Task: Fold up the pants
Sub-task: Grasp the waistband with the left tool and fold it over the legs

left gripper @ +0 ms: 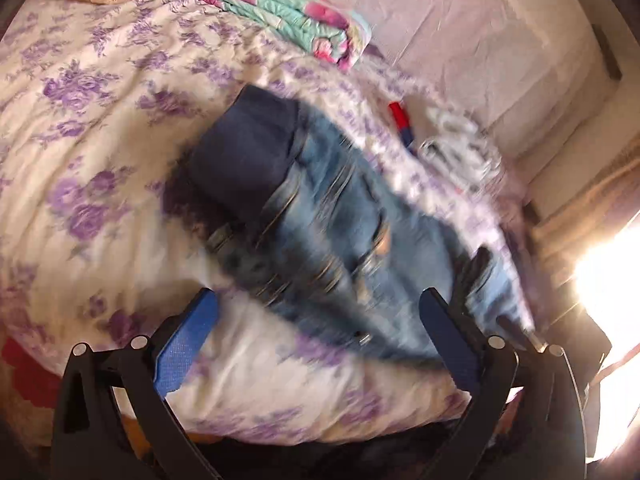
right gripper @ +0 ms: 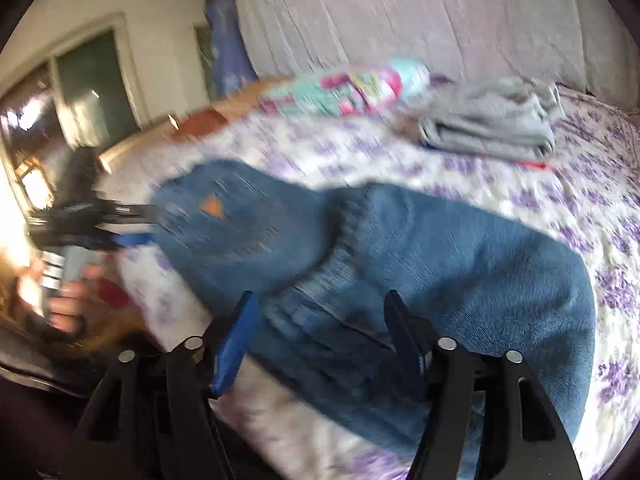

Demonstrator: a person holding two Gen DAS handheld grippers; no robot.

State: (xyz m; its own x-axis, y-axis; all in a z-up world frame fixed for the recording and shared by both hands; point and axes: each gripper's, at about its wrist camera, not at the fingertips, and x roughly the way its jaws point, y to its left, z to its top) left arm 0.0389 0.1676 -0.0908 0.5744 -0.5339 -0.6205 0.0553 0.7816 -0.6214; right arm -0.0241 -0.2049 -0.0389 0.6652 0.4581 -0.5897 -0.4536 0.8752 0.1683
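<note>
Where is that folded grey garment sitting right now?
In the right wrist view, the folded grey garment lies at the upper right on the purple-flowered bedspread, beyond the blue denim jeans and right of the folded turquoise-and-pink quilt.

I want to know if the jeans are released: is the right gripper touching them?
Cannot tell. In the right wrist view the right gripper stands open above the jeans, nothing pinched, but blur hides whether its fingertips brush the denim.
</note>
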